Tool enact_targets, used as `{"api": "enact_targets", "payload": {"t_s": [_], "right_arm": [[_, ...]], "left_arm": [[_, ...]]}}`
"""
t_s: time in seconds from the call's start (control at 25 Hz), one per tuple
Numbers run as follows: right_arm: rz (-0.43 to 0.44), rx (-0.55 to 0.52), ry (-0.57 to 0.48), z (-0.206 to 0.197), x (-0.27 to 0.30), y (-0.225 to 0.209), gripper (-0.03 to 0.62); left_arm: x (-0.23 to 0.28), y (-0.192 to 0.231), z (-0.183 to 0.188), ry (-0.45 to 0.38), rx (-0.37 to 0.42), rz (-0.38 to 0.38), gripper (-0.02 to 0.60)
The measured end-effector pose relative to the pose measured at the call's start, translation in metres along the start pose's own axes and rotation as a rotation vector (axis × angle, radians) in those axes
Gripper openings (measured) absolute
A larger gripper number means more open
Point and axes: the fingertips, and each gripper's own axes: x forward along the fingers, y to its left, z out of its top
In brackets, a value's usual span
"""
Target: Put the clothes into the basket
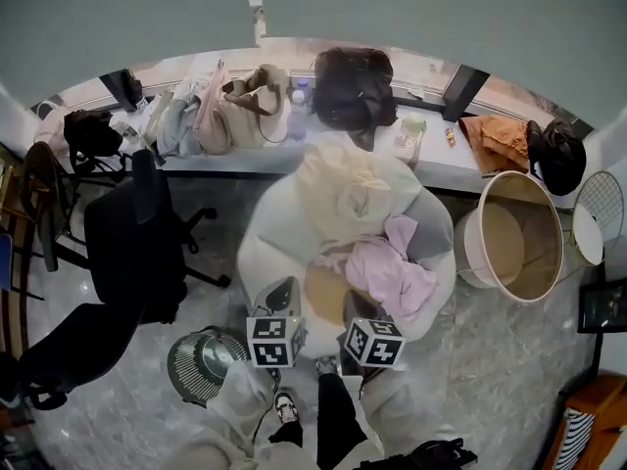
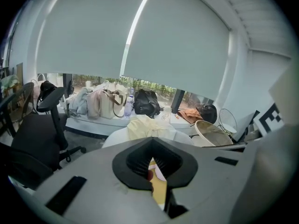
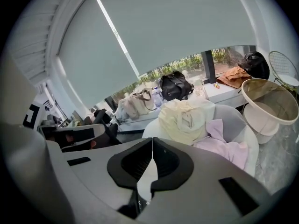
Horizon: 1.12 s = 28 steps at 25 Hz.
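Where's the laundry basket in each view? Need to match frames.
Head view: basket at right, tilted.
Left gripper view: basket low, right of centre.
Right gripper view: basket at right edge, mid-height.
Shared landmark: black bag on the windowsill, left of the basket in all three.

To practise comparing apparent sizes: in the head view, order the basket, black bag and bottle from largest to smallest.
1. basket
2. black bag
3. bottle, clearly the smallest
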Motion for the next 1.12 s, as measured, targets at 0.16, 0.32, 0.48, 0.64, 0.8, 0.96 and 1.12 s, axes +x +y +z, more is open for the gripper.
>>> {"api": "enact_targets", "payload": {"t_s": [0.16,0.32,0.48,0.64,0.8,0.96,1.12], "right_arm": [[0.016,0.003,0.032,-0.015,0.057,-0.025,0.025],[0.036,0.0,0.059,-0.036,0.11,-0.049,0.025],[0.045,-0.005,0.083,-0.05,0.152,-0.069,0.025],[0.05,-0.038,0.095,-0.054,0.178,-0.08,0.025],[0.073,-0.084,0.074,-0.048,0.21,-0.083,0.025],[0.099,-0.122,0.054,-0.04,0.248,-0.089,0.025],[0.1,-0.132,0.04,-0.034,0.285,-0.097,0.025]], "left_arm": [[0.053,0.017,-0.02,0.013,-0.008,0.016,0.003],[0.102,0.041,-0.046,0.021,-0.023,0.039,0.003],[0.143,0.065,-0.07,0.044,-0.039,0.075,0.003],[0.166,0.074,-0.083,0.057,-0.074,0.095,0.003],[0.186,0.076,-0.087,0.051,-0.071,0.085,0.003],[0.201,0.076,-0.092,0.05,-0.076,0.079,0.003],[0.22,0.079,-0.101,0.06,-0.039,0.081,0.003]]}}
